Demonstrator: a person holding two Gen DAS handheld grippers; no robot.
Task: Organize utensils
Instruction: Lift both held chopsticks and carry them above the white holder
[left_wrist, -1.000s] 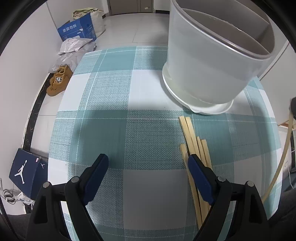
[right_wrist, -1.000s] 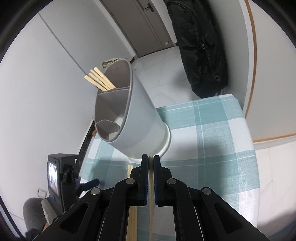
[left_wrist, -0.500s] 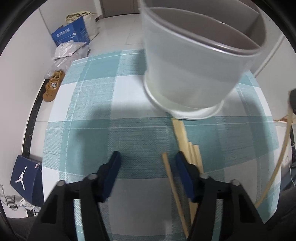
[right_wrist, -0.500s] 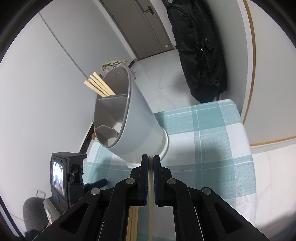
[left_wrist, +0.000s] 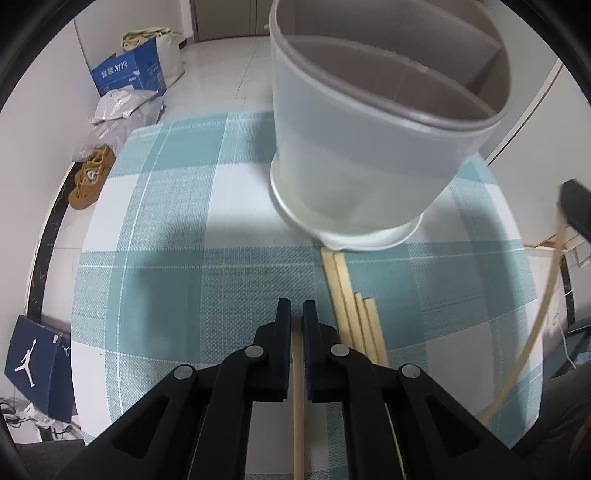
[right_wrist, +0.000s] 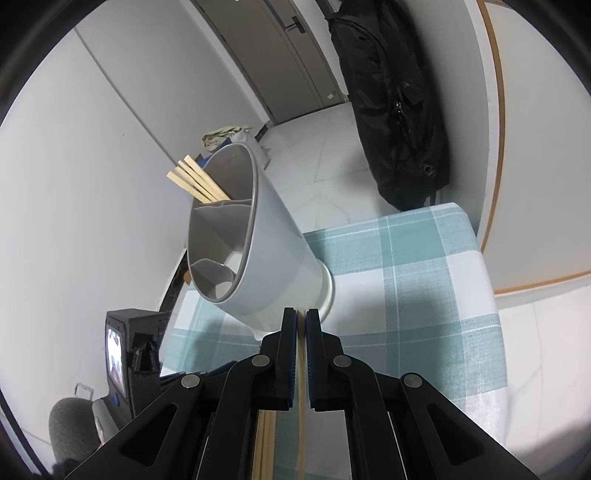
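A grey divided utensil holder (left_wrist: 373, 122) stands on the teal checked tablecloth (left_wrist: 177, 229); in the right wrist view the holder (right_wrist: 266, 251) has several chopsticks (right_wrist: 195, 181) in one compartment. My left gripper (left_wrist: 296, 310) is shut on one wooden chopstick (left_wrist: 297, 406) just above the cloth, left of several loose chopsticks (left_wrist: 354, 314) lying below the holder's base. My right gripper (right_wrist: 301, 317) is shut on another chopstick (right_wrist: 302, 387), held above the table near the holder; that chopstick shows at the right edge of the left wrist view (left_wrist: 543, 314).
On the floor beyond the table are a blue box (left_wrist: 129, 74), bags (left_wrist: 122, 110), brown shoes (left_wrist: 90, 175) and a Jordan shoebox (left_wrist: 33, 362). A black bag (right_wrist: 395, 110) leans on the wall. The left gripper's camera body (right_wrist: 129, 350) shows at lower left.
My left gripper has shifted right and closed on one chopstick from the pile, drawing it aside. My right gripper has stayed shut on its chopstick and risen slightly.
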